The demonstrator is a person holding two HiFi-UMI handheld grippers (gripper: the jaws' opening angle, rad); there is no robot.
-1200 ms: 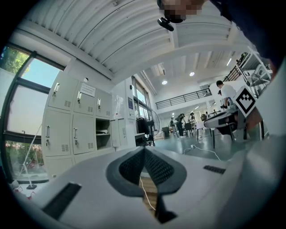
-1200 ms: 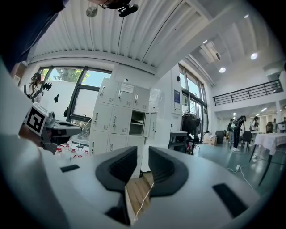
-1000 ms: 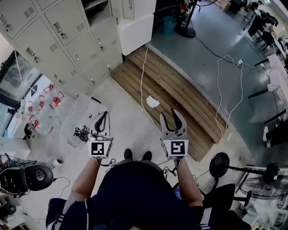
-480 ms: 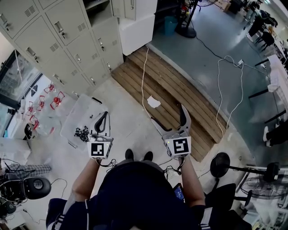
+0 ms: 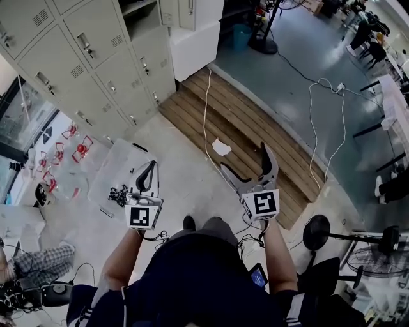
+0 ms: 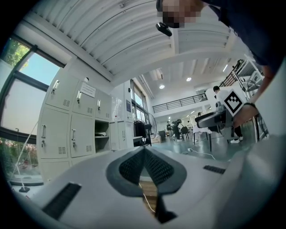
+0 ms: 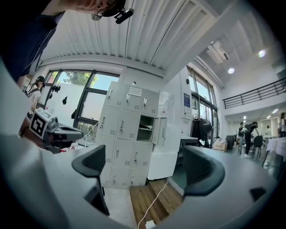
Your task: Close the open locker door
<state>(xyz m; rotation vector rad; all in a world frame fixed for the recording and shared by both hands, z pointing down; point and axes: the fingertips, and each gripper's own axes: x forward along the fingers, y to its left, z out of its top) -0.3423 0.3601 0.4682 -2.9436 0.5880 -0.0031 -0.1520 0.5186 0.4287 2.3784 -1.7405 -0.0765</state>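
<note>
A bank of grey lockers [image 5: 77,57] stands at the upper left of the head view, some way ahead of me. One compartment [image 5: 137,14] is open, its door [image 5: 185,9] swung out to the right. The right gripper view shows the same open compartment [image 7: 146,126] and door [image 7: 161,131]. My left gripper [image 5: 150,165] is shut with nothing in it, its tips meeting [image 6: 144,150]. My right gripper [image 5: 245,158] has just been opening and now stands wide open [image 7: 147,167] with nothing between its jaws. Both grippers are far short of the lockers.
A wooden slat platform [image 5: 249,134] lies ahead, with a white cable [image 5: 206,108] and a paper scrap [image 5: 222,147] on it. A clear bin of black parts [image 5: 118,185] sits at the left. There is a fan stand [image 5: 317,233] at the right and a person's checked trouser leg [image 5: 32,258] at the lower left.
The right gripper's jaws have spread from narrow to wide, and the gripper has shifted right in the picture. A checked trouser leg has come into view at the lower left.
</note>
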